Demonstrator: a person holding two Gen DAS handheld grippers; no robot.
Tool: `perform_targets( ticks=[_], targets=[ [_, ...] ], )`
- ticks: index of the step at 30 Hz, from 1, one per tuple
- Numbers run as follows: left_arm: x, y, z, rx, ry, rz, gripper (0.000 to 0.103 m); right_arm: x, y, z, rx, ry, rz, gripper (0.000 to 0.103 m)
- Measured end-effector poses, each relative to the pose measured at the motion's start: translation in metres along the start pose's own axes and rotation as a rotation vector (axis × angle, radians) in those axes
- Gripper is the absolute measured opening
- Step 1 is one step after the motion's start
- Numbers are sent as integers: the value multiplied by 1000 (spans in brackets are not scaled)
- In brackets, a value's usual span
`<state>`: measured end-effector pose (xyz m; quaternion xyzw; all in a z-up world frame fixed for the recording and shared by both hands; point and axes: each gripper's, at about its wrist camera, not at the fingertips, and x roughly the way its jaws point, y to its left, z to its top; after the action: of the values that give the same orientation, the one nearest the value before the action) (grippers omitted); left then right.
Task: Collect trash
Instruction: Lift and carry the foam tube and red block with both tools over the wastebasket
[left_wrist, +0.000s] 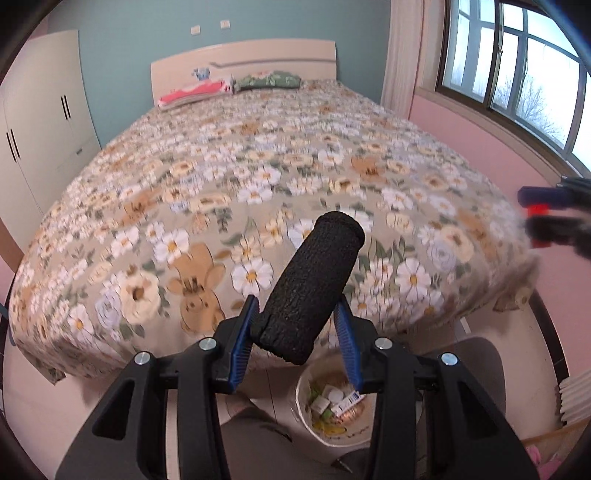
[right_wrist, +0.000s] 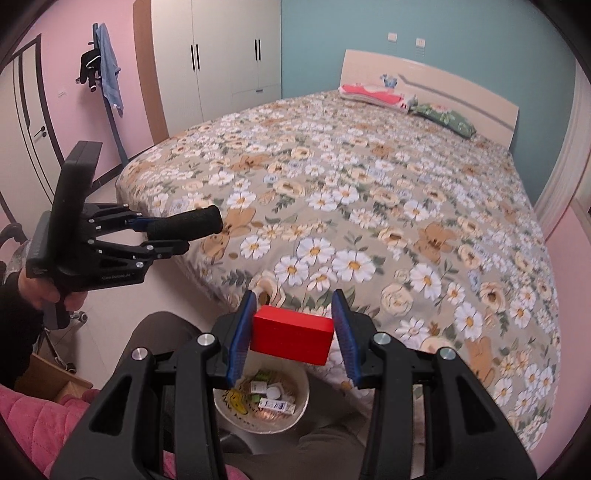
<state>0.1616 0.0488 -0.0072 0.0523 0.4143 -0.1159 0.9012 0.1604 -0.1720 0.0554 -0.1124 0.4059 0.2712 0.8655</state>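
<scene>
Both tools sit directly above the trash bin (right_wrist: 291, 417) on the floor by the bed (right_wrist: 369, 192). Left tool (left_wrist: 297, 321) clamps a black foam roll (left_wrist: 310, 284) w/ its far end tilted up; right tool (right_wrist: 293, 332) clamps a red box (right_wrist: 291, 334) crosswise. Held over the bin, prob. so each falls straight in on release. Bin already holds small boxes, wrappers.

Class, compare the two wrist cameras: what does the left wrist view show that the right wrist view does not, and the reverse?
Only the left wrist view shows the window. Only the right wrist view shows the door, the hanging clothes and the person's hand. Both show the bed, the bin, the black foam roll in the left gripper and the red block in the right gripper.
</scene>
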Motion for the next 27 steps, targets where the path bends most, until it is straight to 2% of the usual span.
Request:
perform_targets(
  ticks=[9,27],
  targets=[
    [48,-6,-36,-13,127,-43,44,53,-4,-37,53,115,62,43],
    [157,-22,-124,-54,413,-119,44,181,6,-126,164,400,192,43]
  ],
)
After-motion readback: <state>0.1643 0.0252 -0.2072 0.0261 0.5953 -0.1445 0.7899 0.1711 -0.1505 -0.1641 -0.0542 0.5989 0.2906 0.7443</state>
